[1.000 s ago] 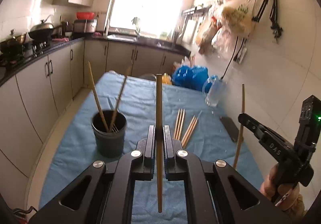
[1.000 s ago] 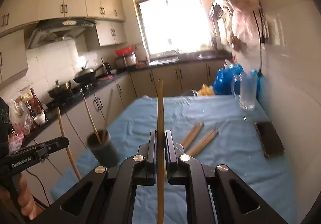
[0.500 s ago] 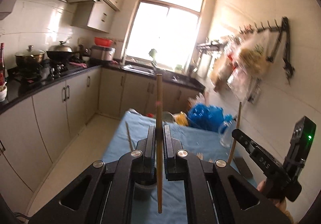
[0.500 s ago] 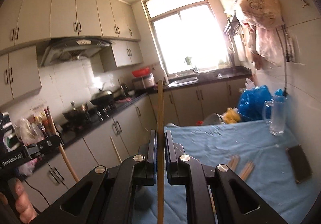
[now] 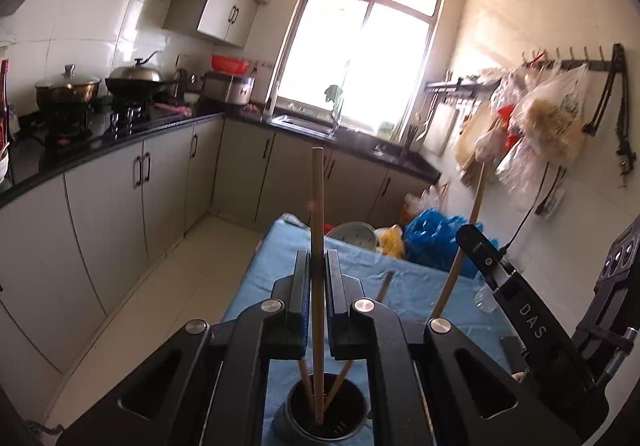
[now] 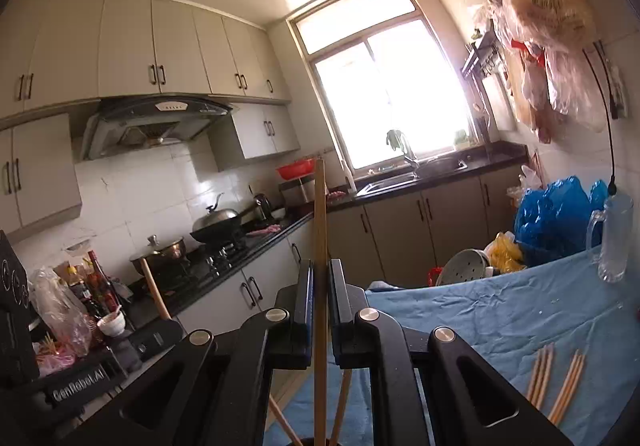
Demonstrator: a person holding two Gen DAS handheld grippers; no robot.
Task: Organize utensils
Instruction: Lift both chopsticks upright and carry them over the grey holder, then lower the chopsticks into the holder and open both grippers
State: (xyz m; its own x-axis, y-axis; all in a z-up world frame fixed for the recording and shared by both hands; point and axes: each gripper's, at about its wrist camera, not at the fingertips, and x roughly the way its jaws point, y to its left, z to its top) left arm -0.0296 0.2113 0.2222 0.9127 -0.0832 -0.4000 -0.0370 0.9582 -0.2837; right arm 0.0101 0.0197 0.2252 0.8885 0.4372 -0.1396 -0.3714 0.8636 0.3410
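Above the blue table [image 5: 404, 286], both hand-held grippers hold chopsticks upright.

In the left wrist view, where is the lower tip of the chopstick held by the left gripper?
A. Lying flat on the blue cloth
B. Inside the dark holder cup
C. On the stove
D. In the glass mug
B: the chopstick clamped upright in the left gripper runs down so that its tip shows within the mouth of the dark holder cup, beside two chopsticks already standing there.

Upright wooden chopsticks [image 5: 317, 286] over dark holder [image 5: 320, 420]
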